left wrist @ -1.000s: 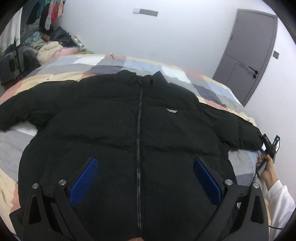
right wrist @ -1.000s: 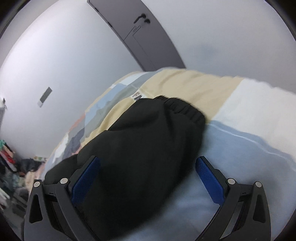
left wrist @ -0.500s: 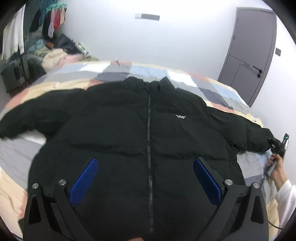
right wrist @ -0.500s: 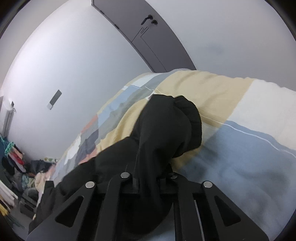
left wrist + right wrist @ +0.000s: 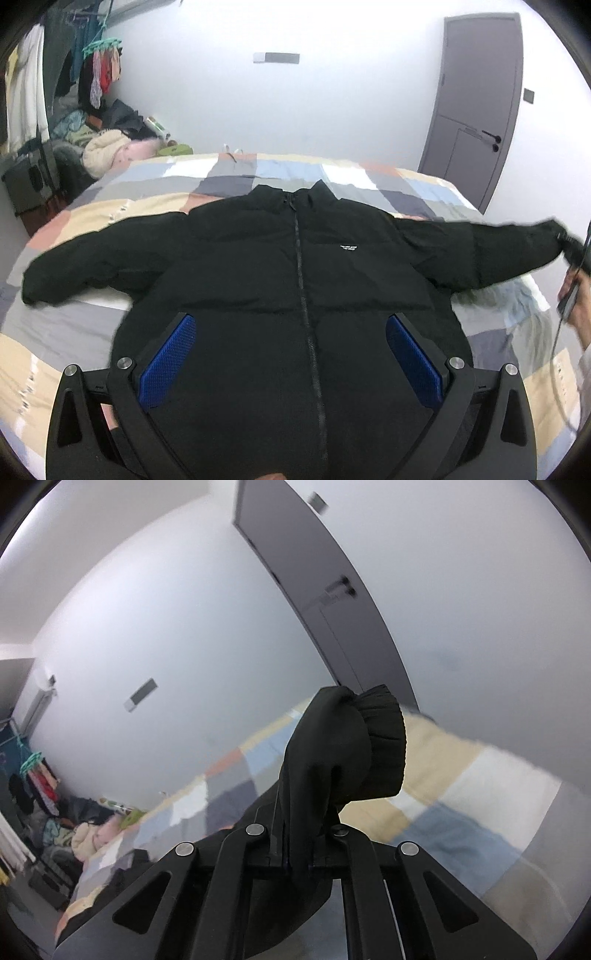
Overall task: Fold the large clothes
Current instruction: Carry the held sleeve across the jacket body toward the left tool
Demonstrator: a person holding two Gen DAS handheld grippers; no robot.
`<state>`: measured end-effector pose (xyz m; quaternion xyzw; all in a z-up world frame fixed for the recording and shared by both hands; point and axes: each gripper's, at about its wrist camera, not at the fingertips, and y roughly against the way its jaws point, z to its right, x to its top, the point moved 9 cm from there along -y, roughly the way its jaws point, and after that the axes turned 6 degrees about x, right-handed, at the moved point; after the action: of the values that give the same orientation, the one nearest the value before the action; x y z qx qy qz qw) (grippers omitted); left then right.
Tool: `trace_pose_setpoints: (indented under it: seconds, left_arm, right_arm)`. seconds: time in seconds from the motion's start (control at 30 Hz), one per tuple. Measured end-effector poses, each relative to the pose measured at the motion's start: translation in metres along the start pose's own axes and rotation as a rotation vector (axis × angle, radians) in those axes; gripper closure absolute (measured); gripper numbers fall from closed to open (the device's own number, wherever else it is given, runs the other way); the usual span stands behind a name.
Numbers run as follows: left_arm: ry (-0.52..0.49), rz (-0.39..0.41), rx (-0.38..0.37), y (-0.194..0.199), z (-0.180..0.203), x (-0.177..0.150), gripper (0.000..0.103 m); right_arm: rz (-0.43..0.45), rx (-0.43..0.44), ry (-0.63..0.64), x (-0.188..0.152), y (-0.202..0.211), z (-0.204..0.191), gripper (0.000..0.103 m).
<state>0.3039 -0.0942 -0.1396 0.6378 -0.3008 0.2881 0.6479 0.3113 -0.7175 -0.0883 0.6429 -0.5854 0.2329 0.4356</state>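
The left gripper [image 5: 291,354] hovers with its blue-padded fingers [image 5: 167,360] spread wide above the lower front of the black jacket [image 5: 295,295], which lies zipped and face up on the patchwork bed [image 5: 92,325]. The right gripper [image 5: 295,853] has its fingers closed on the sleeve [image 5: 332,760], cuff lifted off the bed near its right edge; bare quilt lies beyond.

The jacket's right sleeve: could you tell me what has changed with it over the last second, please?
The right gripper, open around the sleeve cuff a second ago, shut on it and lifted the sleeve off the bed. The left gripper stays open above the jacket, whose body and other sleeve still lie flat.
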Motion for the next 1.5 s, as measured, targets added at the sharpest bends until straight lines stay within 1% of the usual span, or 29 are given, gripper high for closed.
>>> trace_pose_setpoints:
  seconds: [0.1, 0.2, 0.37, 0.4, 0.47, 0.53, 0.73, 0.83, 0.9, 0.93, 1.07, 1.17, 1.27, 1.37, 1.47, 1.5]
  left_arm:
    - [-0.017, 0.012, 0.015, 0.019, -0.009, 0.000, 0.000]
    - [-0.024, 0.022, 0.017, 0.034, -0.016, 0.000, 0.000]
    - [-0.036, 0.036, 0.024, 0.053, -0.032, -0.001, 0.000]
    - [-0.038, 0.041, 0.030, 0.057, -0.036, -0.001, 0.000]
    - [-0.036, 0.057, 0.040, 0.064, -0.045, 0.000, 0.000]
    - [-0.030, 0.064, 0.042, 0.068, -0.054, 0.000, 0.000]
    - [0.004, 0.074, 0.051, 0.071, -0.086, -0.002, 0.000]
    - [0.004, 0.072, 0.062, 0.066, -0.100, -0.005, 0.000]
    - [0.005, 0.067, 0.071, 0.062, -0.108, -0.008, 0.000]
    - [0.010, 0.065, 0.071, 0.060, -0.113, -0.010, 0.000]
    - [0.019, 0.062, 0.068, 0.048, -0.128, -0.014, 0.000]
    - [0.030, 0.056, 0.073, 0.039, -0.138, -0.017, 0.000]
    - [0.057, 0.046, 0.056, 0.027, -0.149, -0.020, 0.000]
    - [0.079, 0.037, 0.043, 0.016, -0.158, -0.022, 0.000]
    - [0.095, 0.023, 0.027, 0.005, -0.163, -0.025, 0.000]
    - [0.098, 0.018, 0.024, 0.003, -0.164, -0.026, 0.000]
  right_arm:
    - [0.019, 0.014, 0.045, 0.017, 0.015, -0.037, 0.099]
    - [0.030, 0.029, 0.118, 0.031, 0.027, -0.085, 0.099]
    - [0.035, 0.079, 0.208, 0.035, 0.038, -0.164, 0.099]
    - [0.037, 0.094, 0.230, 0.034, 0.039, -0.185, 0.099]
    - [0.041, 0.116, 0.269, 0.029, 0.041, -0.214, 0.098]
    - [0.042, 0.148, 0.313, 0.019, 0.042, -0.251, 0.098]
    - [0.019, 0.251, 0.427, -0.027, 0.038, -0.355, 0.096]
    - [-0.011, 0.323, 0.471, -0.057, 0.036, -0.406, 0.096]
    - [-0.039, 0.374, 0.496, -0.082, 0.025, -0.441, 0.095]
    - [-0.049, 0.394, 0.505, -0.091, 0.025, -0.453, 0.095]
    - [-0.123, 0.480, 0.561, -0.152, 0.006, -0.513, 0.095]
    - [-0.195, 0.542, 0.602, -0.209, -0.008, -0.545, 0.095]
    - [-0.284, 0.585, 0.646, -0.273, -0.025, -0.568, 0.095]
    - [-0.378, 0.616, 0.670, -0.331, -0.040, -0.579, 0.095]
    - [-0.461, 0.630, 0.702, -0.382, -0.048, -0.578, 0.094]
    - [-0.498, 0.621, 0.716, -0.401, -0.053, -0.573, 0.094]
